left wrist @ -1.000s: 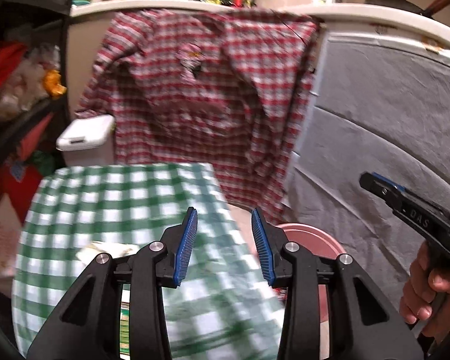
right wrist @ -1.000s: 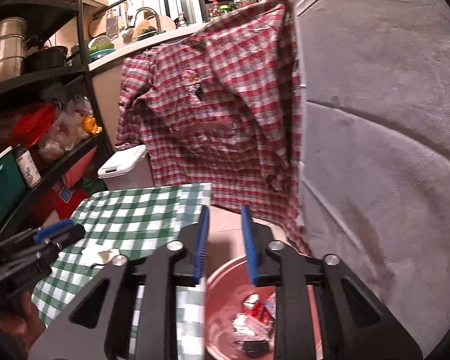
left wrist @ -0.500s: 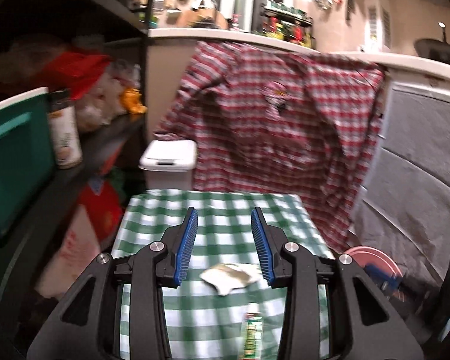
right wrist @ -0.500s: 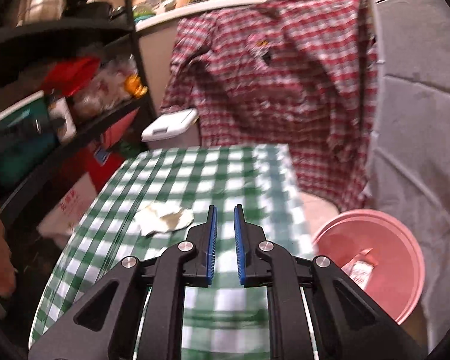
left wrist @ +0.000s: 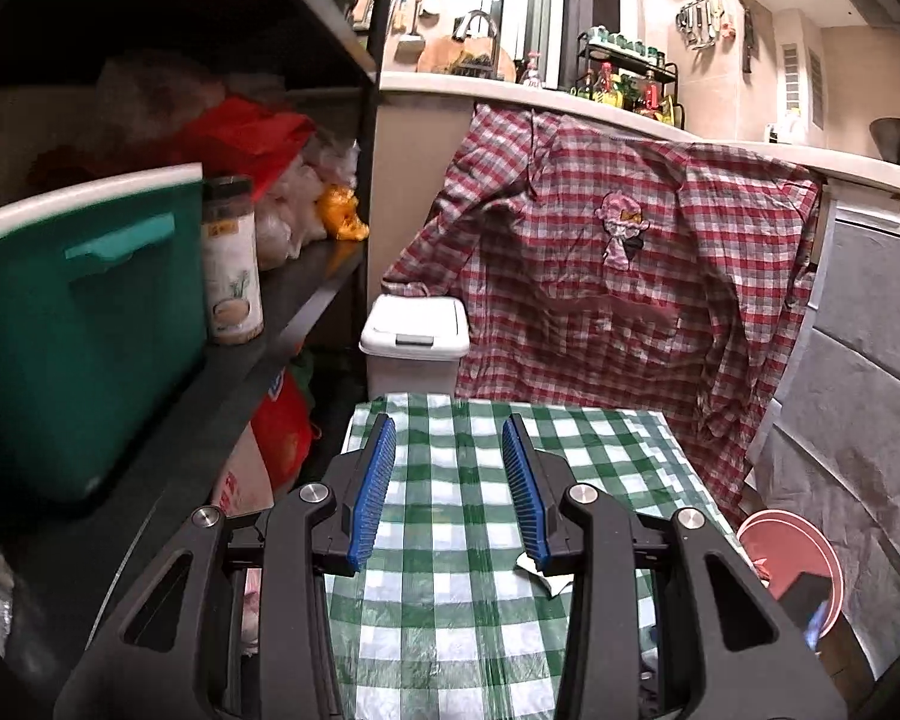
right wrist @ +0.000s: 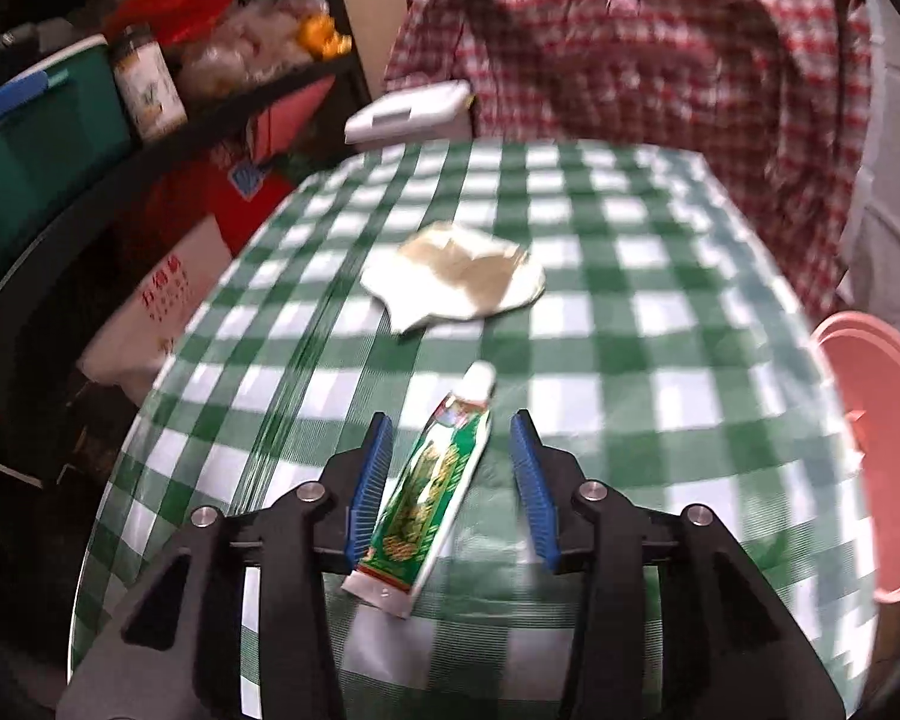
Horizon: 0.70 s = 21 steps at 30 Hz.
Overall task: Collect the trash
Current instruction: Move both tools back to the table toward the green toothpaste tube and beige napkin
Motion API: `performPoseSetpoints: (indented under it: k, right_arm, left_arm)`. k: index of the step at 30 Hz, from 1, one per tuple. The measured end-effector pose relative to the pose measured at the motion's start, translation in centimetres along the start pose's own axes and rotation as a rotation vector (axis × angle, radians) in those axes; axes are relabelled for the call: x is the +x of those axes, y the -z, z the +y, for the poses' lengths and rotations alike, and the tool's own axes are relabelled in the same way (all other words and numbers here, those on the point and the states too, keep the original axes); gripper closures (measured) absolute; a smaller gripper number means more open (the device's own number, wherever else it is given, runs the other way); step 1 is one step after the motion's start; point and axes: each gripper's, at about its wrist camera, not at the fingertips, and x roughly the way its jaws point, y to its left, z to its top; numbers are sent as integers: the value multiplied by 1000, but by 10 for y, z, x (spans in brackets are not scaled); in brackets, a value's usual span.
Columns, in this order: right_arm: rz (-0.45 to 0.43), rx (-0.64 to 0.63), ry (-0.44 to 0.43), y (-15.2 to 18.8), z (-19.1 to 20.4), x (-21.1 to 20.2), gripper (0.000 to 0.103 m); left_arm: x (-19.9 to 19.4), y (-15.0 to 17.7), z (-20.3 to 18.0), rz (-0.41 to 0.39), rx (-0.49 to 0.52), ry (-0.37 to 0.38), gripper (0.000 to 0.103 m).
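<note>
Red Chinese characters stand on a white box (right wrist: 168, 300) beside the counter (right wrist: 660, 324), too blurred to read; the tube (right wrist: 432, 498) and jar (left wrist: 231, 264) labels are illegible.

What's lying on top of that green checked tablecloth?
On the tablecloth lie a crumpled, stained paper napkin and a green tube. Whatever sits underneath the cloth is covered.

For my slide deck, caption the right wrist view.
Right tool, open, over a green tube on the checked tablecloth; crumpled tissue beyond, pink bin alongside.
</note>
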Motion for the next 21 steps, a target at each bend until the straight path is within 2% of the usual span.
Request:
performPoseSetpoints:
  k: [5, 7, 10, 11, 13, 15, 21]
  right_arm:
    - [79, -44, 29, 7, 12, 20, 57]
    - [78, -60, 44, 8, 15, 21, 57]
    - [82, -76, 79, 9, 16, 20, 62]
    - [81, -75, 87, 9, 14, 19, 70]
    - [83, -65, 98, 9, 7, 17, 75]
    - [87, -47, 98, 7, -2, 15, 76]
    - [62, -25, 138, 0, -28, 9, 76]
  left_arm:
    - [15, 8, 7, 32, -6, -4, 66]
    - [23, 12, 9, 51, -18, 7, 66]
    - [37, 21, 6, 86, -17, 24, 66]
    - [42, 24, 5, 99, -16, 32, 66]
    - [59, 34, -3, 143, -5, 59, 66]
    - [73, 43, -10, 176, 8, 77, 66]
    - [113, 70, -22, 288, -55, 153, 66]
